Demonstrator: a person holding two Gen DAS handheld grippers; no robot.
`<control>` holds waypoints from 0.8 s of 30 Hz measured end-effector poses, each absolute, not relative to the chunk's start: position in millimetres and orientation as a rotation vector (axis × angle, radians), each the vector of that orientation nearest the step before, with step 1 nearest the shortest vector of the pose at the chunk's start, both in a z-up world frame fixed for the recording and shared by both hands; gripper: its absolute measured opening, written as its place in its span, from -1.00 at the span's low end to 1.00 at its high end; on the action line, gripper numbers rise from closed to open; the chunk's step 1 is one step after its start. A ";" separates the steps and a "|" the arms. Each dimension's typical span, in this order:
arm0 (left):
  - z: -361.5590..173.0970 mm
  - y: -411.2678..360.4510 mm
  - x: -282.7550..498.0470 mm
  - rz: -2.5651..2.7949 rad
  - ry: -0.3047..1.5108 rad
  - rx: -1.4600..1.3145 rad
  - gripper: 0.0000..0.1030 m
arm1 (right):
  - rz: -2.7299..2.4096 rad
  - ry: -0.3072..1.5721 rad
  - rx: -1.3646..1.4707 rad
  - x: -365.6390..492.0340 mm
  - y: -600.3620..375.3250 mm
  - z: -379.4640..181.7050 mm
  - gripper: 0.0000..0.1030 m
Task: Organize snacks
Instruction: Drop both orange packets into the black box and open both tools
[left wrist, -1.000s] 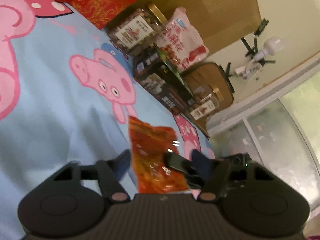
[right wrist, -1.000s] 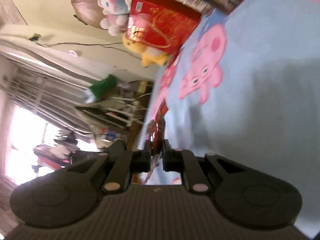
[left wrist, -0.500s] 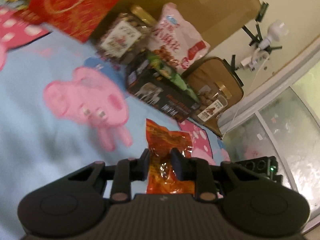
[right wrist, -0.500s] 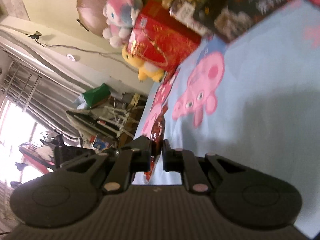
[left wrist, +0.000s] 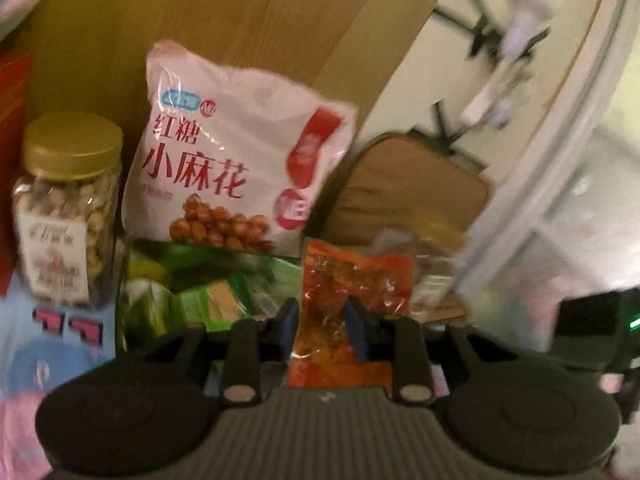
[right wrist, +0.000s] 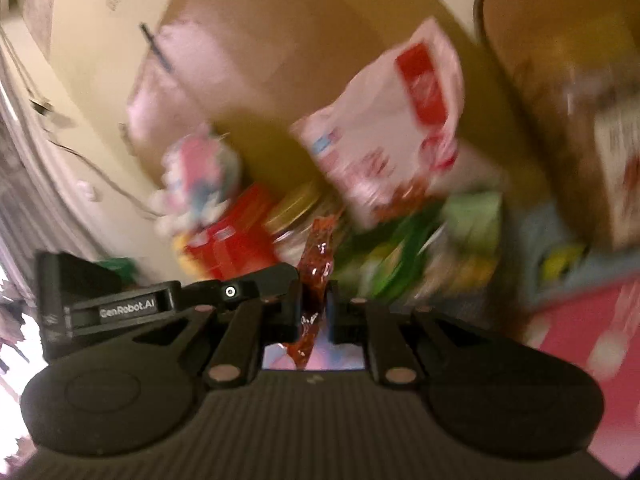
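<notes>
Both hand-held grippers clamp the same snack packet, one from each side.

Left wrist view: left hand-held gripper [left wrist: 322, 322] in the lower centre, jaws on the orange-red snack packet [left wrist: 354, 280]. Its jaws closed in over the last second and have just eased slightly wider; the packet sits between the blue pads [left wrist: 354, 326], pinched at its lower half. The packet stands upright, top edge at centre frame.

Behind it, upper centre: pink-white bag of twists [left wrist: 236, 160] leaning on a cardboard box [left wrist: 240, 20]. Left of frame: clear jar with gold lid [left wrist: 66, 216], nuts inside. Below the bag, lower centre-left: green packets [left wrist: 192, 292] in a dark tray; the tray edge is blurred. Tan padded case [left wrist: 412, 196] right of centre. White object on a black stand, upper right, too blurred to identify. Blue and pink patterned bed sheet [left wrist: 48, 356] at lower left.

Right wrist view, heavy motion blur: right hand-held gripper [right wrist: 314, 308] at centre, jaws nearly together, squeezing the packet [right wrist: 318, 256] edge-on; it shows as a thin red strip rising above the fingers. The left gripper's body lies at centre left of the frame, touching the packet from the left side. Bag of twists [right wrist: 384, 152] is at upper right of centre, with a red box [right wrist: 236, 240] and plush toy [right wrist: 200, 176] centre-left.
</notes>
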State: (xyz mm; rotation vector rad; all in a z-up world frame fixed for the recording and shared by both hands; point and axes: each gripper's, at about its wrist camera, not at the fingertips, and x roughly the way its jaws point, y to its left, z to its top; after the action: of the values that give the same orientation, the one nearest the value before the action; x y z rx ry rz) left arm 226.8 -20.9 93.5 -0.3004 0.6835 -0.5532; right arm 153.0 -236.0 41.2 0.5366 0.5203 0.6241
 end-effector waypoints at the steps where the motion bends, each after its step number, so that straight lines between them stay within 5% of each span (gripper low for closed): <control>1: 87.3 -26.3 236.0 -0.536 0.700 -0.264 -0.40 | 0.602 0.526 0.492 163.6 -233.4 39.0 -0.68; 3: 73.9 -36.6 254.5 -0.513 0.744 -0.173 -0.22 | 0.537 0.546 0.326 182.4 -220.2 31.1 -0.62; 6: 67.0 -35.5 266.8 -0.546 0.767 -0.161 -0.22 | 0.386 0.534 0.084 194.1 -206.3 18.6 -0.32; 16: 84.4 -34.6 243.8 -0.468 0.834 -0.168 -0.22 | 0.316 0.487 0.413 169.7 -252.8 21.4 -0.19; 24: 94.7 -44.1 173.6 -0.337 0.739 -0.039 -0.19 | 0.331 0.417 0.415 104.2 -232.4 21.8 -0.19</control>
State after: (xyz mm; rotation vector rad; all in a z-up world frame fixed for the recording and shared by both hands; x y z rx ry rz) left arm 173.6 -44.1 94.7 -0.0392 0.7391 -0.3369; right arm 104.2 -232.4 21.8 0.4148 0.4173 0.3308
